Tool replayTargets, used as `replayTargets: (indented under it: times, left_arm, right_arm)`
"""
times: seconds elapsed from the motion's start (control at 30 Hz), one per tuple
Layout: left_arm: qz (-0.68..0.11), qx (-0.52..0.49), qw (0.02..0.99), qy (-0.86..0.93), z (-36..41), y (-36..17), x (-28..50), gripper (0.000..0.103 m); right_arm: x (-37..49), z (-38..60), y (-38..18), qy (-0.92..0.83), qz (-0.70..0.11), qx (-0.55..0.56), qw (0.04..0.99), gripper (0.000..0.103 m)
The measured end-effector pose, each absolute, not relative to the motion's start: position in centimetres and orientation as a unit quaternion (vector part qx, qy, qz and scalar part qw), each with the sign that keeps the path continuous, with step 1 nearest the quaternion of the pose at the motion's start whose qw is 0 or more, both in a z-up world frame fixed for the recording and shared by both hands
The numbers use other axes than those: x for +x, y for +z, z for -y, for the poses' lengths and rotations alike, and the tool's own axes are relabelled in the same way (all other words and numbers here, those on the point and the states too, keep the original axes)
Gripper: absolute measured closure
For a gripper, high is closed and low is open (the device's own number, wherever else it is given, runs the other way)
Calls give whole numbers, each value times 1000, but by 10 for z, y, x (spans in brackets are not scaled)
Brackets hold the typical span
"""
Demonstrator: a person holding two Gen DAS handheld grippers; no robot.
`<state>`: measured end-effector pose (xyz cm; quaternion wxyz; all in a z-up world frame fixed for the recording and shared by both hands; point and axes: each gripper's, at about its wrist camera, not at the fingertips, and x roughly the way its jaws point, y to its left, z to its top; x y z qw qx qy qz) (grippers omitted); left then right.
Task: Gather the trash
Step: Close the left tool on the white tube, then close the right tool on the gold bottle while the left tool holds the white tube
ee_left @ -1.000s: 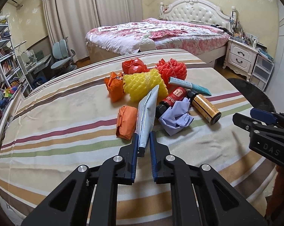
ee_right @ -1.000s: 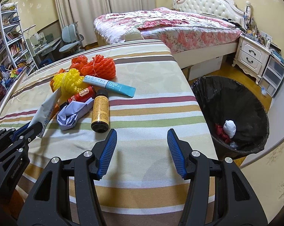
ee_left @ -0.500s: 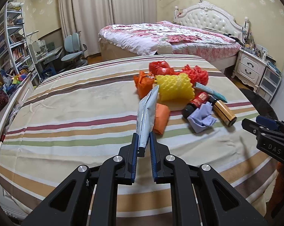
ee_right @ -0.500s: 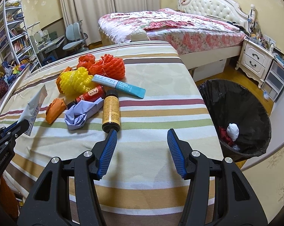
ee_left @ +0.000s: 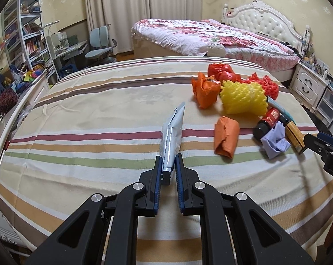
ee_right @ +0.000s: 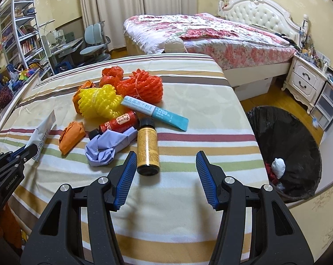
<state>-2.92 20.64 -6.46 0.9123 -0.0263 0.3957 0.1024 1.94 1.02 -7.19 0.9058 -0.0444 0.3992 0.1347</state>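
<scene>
My left gripper (ee_left: 168, 165) is shut on a flat silver-white packet (ee_left: 172, 139) and holds it above the striped table. The packet also shows in the right wrist view (ee_right: 41, 135). My right gripper (ee_right: 166, 165) is open and empty, just in front of an amber bottle (ee_right: 147, 145) lying on its side. Around it lie a crumpled lilac paper (ee_right: 109, 145), a red bottle (ee_right: 120, 122), an orange wrapper (ee_right: 72, 137), a yellow foam net (ee_right: 98, 103), a red foam net (ee_right: 140, 86) and a teal tube box (ee_right: 155, 112).
A black-lined trash bin (ee_right: 286, 152) stands on the floor right of the table (ee_right: 188, 209), with some trash inside. A bed (ee_right: 210, 33) and nightstand (ee_right: 305, 84) are behind. Shelves and chairs (ee_left: 100, 42) stand at the far left.
My left gripper has carried the packet away from the pile, to the left. My right gripper has moved closer to the amber bottle and stays open.
</scene>
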Motion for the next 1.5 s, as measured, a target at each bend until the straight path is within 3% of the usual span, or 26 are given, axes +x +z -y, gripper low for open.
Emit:
replayTargets:
  times: [0.33, 0.53, 1.5]
  left_arm:
    - [-394, -34, 913, 105, -212, -65, -28, 90]
    - [-393, -36, 913, 103, -214, -65, -28, 90]
    - [-367, -36, 928, 45, -165, -37, -34, 91]
  right_arm:
    - [35, -26, -83, 140, -413, -62, 898, 60]
    - [37, -27, -89, 146, -425, -64, 891, 78]
    - [6, 26, -56, 113, -384, -22, 916, 80]
